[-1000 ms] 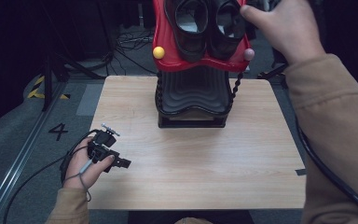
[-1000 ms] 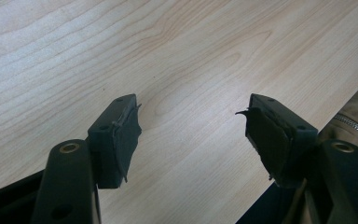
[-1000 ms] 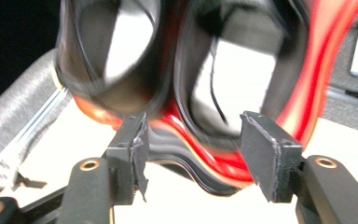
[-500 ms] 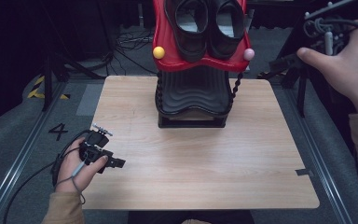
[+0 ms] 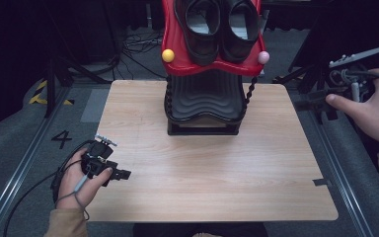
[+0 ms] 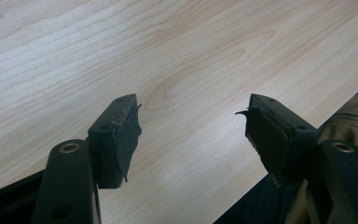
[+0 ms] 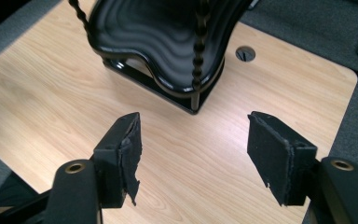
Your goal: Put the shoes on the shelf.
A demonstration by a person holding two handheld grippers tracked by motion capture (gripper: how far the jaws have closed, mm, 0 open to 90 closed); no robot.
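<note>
Right gripper (image 7: 193, 154) has backed off right of the table, jaws apart like the left gripper (image 6: 191, 135); black shoes (image 5: 219, 24) sit paired on the red rack (image 5: 177, 59).

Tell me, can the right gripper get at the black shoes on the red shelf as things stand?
Probably yes. The right gripper is open and empty, off the table's right edge, and the shoes sit uncovered on the top red shelf, with nothing between.
</note>
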